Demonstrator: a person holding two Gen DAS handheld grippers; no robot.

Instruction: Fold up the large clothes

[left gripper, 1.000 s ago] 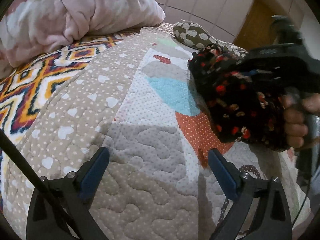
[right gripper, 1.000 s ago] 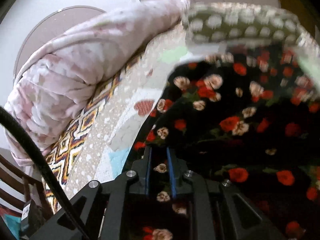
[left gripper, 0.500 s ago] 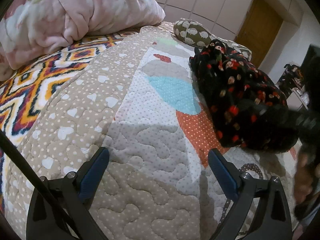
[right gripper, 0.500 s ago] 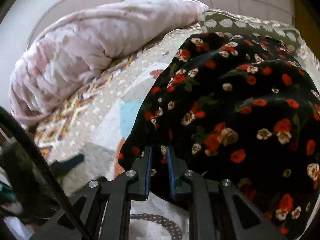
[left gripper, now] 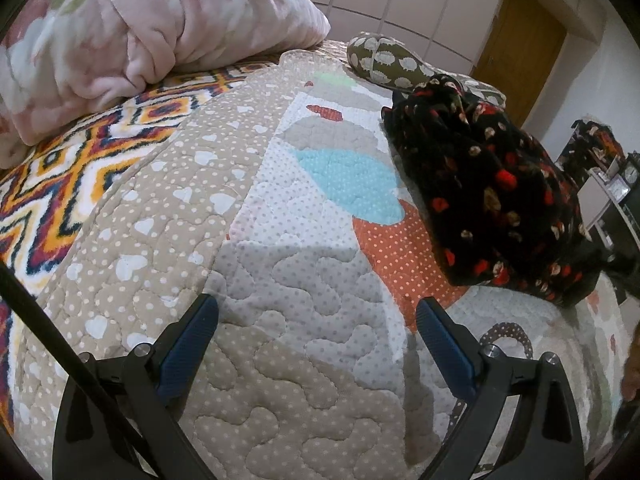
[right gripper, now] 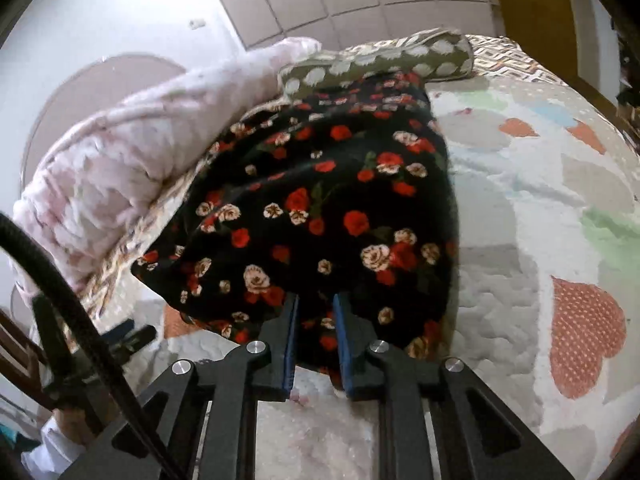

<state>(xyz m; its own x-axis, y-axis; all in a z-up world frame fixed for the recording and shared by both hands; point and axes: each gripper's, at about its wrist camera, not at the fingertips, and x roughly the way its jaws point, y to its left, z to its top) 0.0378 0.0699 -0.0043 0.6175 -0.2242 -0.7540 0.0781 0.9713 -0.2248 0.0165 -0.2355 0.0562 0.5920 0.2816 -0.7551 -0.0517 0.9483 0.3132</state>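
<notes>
I judge folding nearly done: floral garment (right gripper: 320,216) lies bundled on the quilt (left gripper: 280,280), my right gripper (right gripper: 316,320) pinching its near edge, left gripper (left gripper: 316,344) wide, empty.

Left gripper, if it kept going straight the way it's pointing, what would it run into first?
Most likely the quilted bedspread itself. The left gripper is open and angled down at bare quilt; the black floral garment lies off to the right, out of its line.
</notes>
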